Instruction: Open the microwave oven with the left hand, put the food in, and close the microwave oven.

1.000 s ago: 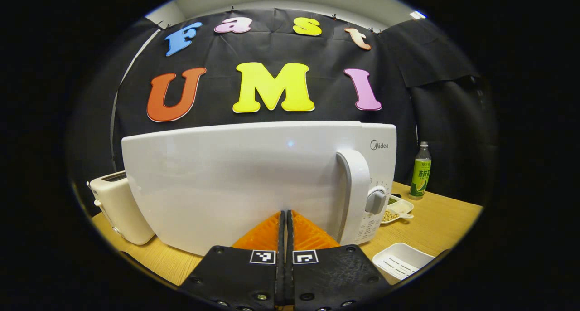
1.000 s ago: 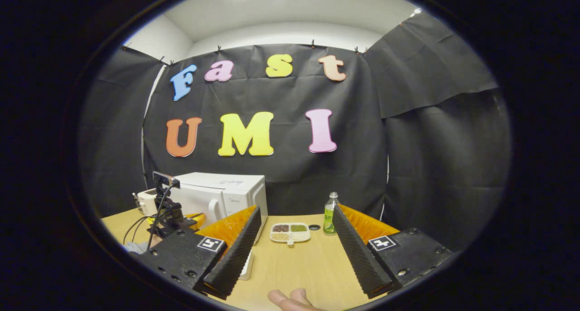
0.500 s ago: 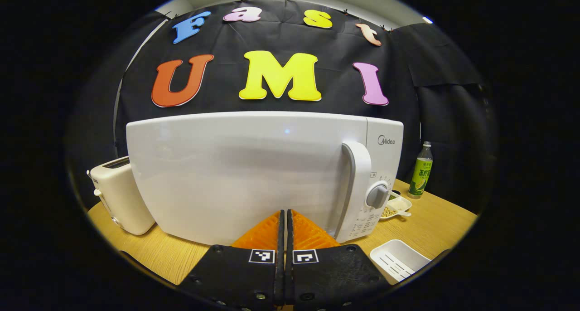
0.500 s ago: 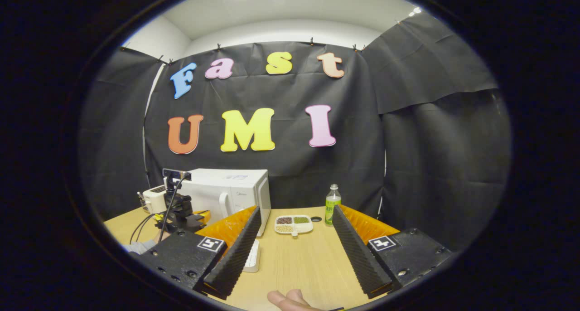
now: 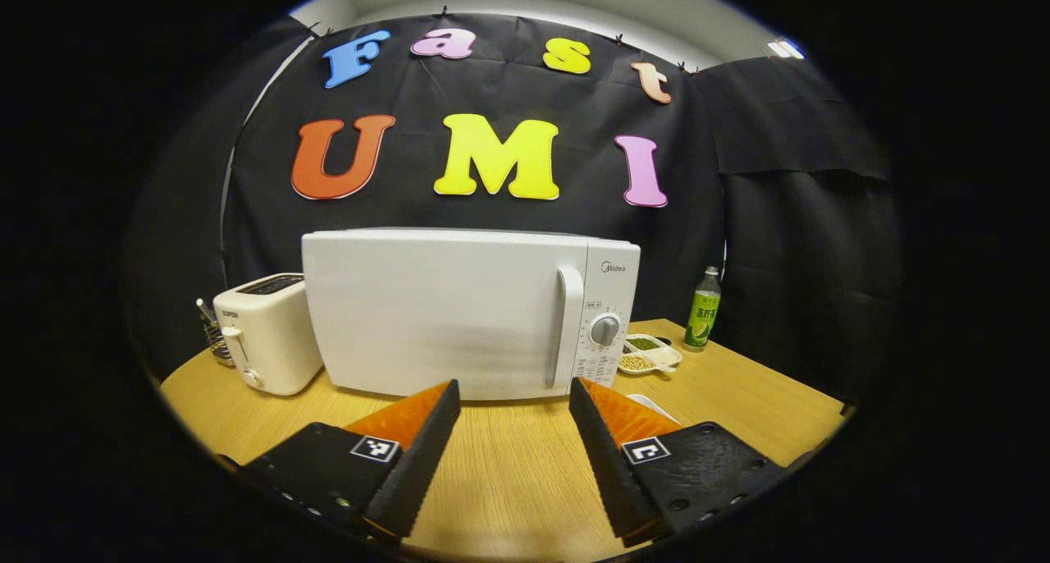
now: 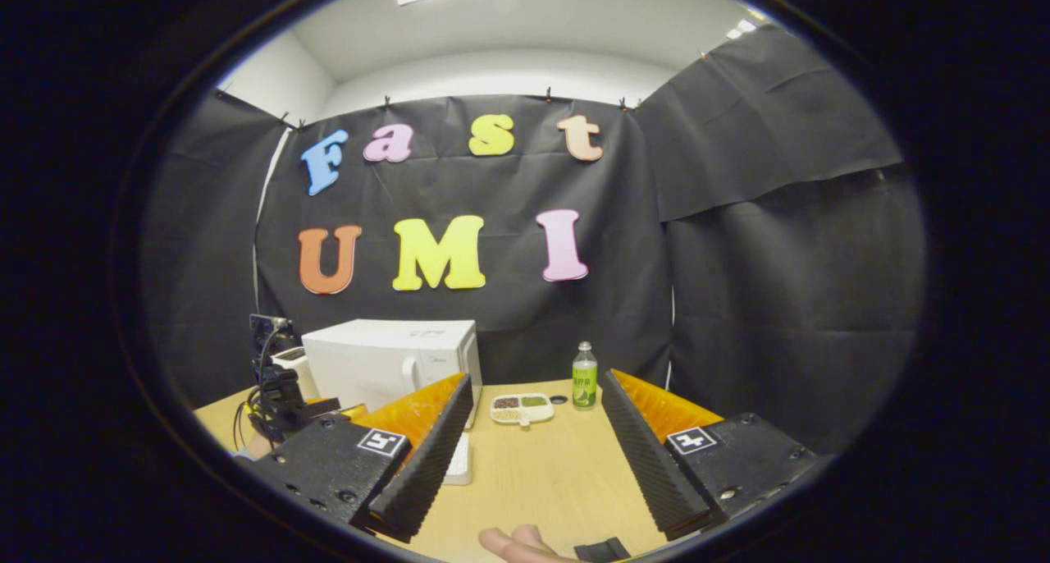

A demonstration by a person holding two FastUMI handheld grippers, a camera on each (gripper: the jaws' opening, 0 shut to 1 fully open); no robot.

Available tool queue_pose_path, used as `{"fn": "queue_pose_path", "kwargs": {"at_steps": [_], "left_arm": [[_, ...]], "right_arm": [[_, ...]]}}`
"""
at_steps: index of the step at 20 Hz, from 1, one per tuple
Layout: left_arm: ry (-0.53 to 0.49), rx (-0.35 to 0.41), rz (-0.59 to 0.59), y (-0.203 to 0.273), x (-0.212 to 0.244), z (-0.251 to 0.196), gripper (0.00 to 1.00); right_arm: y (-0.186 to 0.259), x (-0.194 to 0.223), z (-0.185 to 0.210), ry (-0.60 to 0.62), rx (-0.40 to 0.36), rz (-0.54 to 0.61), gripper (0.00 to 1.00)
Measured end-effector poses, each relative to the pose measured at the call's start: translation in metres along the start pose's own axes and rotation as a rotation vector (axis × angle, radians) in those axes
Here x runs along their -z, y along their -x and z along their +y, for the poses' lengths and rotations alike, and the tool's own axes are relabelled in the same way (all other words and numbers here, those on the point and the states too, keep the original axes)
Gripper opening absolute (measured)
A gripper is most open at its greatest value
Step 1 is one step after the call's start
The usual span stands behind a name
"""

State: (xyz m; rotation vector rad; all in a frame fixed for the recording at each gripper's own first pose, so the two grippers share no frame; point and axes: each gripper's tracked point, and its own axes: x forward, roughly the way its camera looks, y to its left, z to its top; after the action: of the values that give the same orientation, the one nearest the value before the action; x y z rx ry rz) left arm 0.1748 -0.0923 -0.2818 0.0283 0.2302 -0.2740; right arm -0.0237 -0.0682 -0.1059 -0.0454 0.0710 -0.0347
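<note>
Just one microwave, two tools.

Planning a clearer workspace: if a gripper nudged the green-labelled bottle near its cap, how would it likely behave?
The bottle stands upright, tall and narrow on the wooden table, so a high push would probably tip it. Its round body would likely roll once down. How full it is cannot be told, so its weight is uncertain.

White tray mostly hidden behind right finger, perhaps empty, utensils behind toaster
</note>
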Motion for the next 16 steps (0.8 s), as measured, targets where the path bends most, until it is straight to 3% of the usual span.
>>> {"fn": "queue_pose_path", "kwargs": {"at_steps": [1,2,5,6,7,8,9,10,16], "left_arm": [[0.006,-0.015,-0.003,0.015,-0.007,0.001,0.90],[0.009,-0.032,0.005,0.030,-0.011,0.003,0.93],[0.005,-0.095,0.025,0.070,-0.026,0.011,0.96],[0.015,-0.091,0.022,0.084,-0.034,0.008,0.84],[0.024,-0.084,0.013,0.096,-0.044,0.004,0.84],[0.025,-0.074,-0.006,0.110,-0.057,0.000,0.95],[0.019,-0.078,-0.018,0.122,-0.069,0.001,0.95],[0.008,-0.086,-0.029,0.135,-0.080,0.001,0.96],[-0.012,-0.152,-0.120,0.208,-0.141,0.000,0.95]], "right_arm": [[0.006,-0.003,0.003,0.001,-0.006,-0.004,1.00],[0.011,-0.004,0.004,0.000,-0.008,-0.010,0.92],[0.023,-0.011,0.004,0.006,0.004,-0.028,0.92],[0.026,-0.013,0.004,0.012,0.011,-0.030,0.92],[0.029,-0.015,0.002,0.016,0.017,-0.031,1.00],[0.033,-0.019,0.002,0.016,0.021,-0.037,1.00],[0.036,-0.022,0.001,0.014,0.025,-0.042,0.91],[0.039,-0.026,0.000,0.010,0.030,-0.045,1.00],[0.052,-0.039,0.002,0.011,0.031,-0.058,1.00]]}}
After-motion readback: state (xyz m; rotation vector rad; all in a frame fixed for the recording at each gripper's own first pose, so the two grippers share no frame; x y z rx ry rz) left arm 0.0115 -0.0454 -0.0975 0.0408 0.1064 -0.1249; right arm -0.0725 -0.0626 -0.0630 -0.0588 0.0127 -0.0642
